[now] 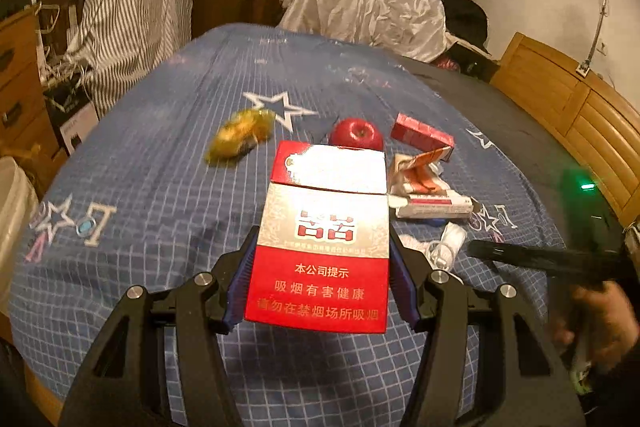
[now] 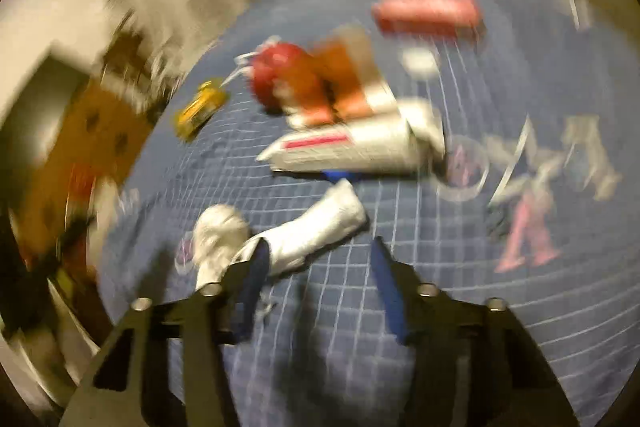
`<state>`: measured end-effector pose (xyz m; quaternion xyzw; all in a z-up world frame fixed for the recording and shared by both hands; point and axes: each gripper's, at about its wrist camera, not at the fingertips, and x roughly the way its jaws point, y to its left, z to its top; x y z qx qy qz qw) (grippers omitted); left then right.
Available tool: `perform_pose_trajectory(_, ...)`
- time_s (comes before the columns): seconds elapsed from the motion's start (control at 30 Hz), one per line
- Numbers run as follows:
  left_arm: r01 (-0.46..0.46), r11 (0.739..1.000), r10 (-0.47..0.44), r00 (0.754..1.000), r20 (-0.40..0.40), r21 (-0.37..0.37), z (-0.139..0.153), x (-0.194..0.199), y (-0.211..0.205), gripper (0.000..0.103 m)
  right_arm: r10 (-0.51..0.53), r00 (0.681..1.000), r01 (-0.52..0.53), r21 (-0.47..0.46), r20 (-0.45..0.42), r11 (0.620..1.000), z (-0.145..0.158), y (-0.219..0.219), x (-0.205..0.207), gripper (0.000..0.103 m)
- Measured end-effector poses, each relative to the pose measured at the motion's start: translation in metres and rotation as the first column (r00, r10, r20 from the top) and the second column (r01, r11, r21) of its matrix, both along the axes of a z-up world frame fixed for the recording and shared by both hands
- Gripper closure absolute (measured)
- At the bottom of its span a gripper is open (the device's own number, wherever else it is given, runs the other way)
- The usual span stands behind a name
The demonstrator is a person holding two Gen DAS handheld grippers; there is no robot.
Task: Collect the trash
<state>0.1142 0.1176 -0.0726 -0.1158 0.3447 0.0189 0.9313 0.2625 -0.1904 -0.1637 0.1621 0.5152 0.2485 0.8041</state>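
Between the blue pads of the left hand-held gripper (image 1: 320, 279) a red-and-silver cigarette pack (image 1: 324, 239) is clamped upright above the blue checked bedsheet (image 1: 160, 187). Beyond it lie a red apple (image 1: 357, 134), a yellow wrapper (image 1: 240, 137), a red box (image 1: 422, 134) and torn packaging (image 1: 428, 193). Over crumpled white paper (image 2: 304, 233) the right hand-held gripper (image 2: 320, 279) is spread apart, holding nothing, its view blurred.

At frame centre the left gripper (image 1: 322, 279) clamps a red-and-silver cigarette pack (image 1: 324, 239) by its sides, above a blue checked bedsheet (image 1: 160, 167). Behind it lie a red apple (image 1: 356, 134), a yellow wrapper (image 1: 238, 139) to the left, and torn cartons (image 1: 428, 187) to the right.
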Motion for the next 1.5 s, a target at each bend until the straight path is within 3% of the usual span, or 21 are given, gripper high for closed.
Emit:
perform_pose_trajectory(0.1, 0.003, 1.000, -0.003, 1.000, -0.010, 0.003, -0.004, -0.002, -0.002, 0.047, -0.104, 0.993, 0.110, 0.118, -0.057, 0.987, -0.015, -0.007, 0.011, 0.056)
perform_pose_trajectory(0.17, 0.012, 1.000, -0.012, 1.000, -0.020, 0.006, -0.007, -0.002, -0.007, 0.047, -0.139, 0.988, 0.146, 0.129, -0.064, 0.981, -0.015, -0.003, 0.013, 0.056)
perform_pose_trajectory(0.43, 0.051, 0.999, -0.051, 0.998, -0.037, -0.010, -0.016, 0.001, -0.024, 0.047, -0.076, 0.997, 0.078, -0.044, 0.030, 0.996, -0.005, 0.040, 0.000, 0.056)
perform_pose_trajectory(0.5, 0.055, 0.998, -0.056, 0.998, -0.038, -0.012, -0.016, 0.001, -0.027, 0.047, -0.045, 0.996, 0.054, -0.116, 0.075, 0.992, -0.002, 0.051, -0.003, 0.063)
perform_pose_trajectory(0.67, 0.058, 0.998, -0.058, 0.998, -0.037, -0.014, -0.016, -0.001, -0.025, 0.047, 0.000, 0.977, 0.040, -0.181, 0.213, 0.983, 0.018, 0.061, -0.018, 0.082)
perform_pose_trajectory(0.8, 0.037, 0.999, -0.038, 0.999, -0.031, -0.017, -0.015, -0.001, -0.017, 0.047, -0.026, 0.925, 0.100, -0.176, 0.380, 0.979, 0.067, 0.047, -0.033, 0.082)
perform_pose_trajectory(0.9, 0.034, 0.999, -0.034, 0.999, -0.015, -0.006, -0.011, -0.003, -0.018, 0.047, 0.007, 0.848, 0.128, -0.217, 0.530, 0.968, 0.112, 0.051, -0.060, 0.082)
perform_pose_trajectory(1.03, 0.035, 0.999, -0.036, 0.999, 0.032, 0.027, 0.004, -0.010, -0.025, 0.047, 0.087, 0.748, 0.123, -0.266, 0.658, 0.956, 0.155, 0.061, -0.099, 0.082)
perform_pose_trajectory(1.1, 0.025, 0.999, -0.028, 0.998, 0.063, 0.045, 0.014, -0.014, -0.026, 0.047, 0.101, 0.713, 0.123, -0.266, 0.694, 0.956, 0.165, 0.068, -0.116, 0.082)
perform_pose_trajectory(1.23, -0.009, 0.998, 0.001, 0.991, 0.134, 0.060, 0.040, -0.026, -0.017, 0.047, 0.112, 0.685, 0.104, -0.249, 0.720, 0.963, 0.187, 0.076, -0.143, 0.082)
perform_pose_trajectory(1.5, -0.111, 0.989, 0.090, 0.975, 0.205, 0.094, 0.081, -0.045, 0.027, 0.047, 0.194, 0.644, -0.011, -0.244, 0.741, 0.970, 0.220, 0.140, -0.158, 0.082)
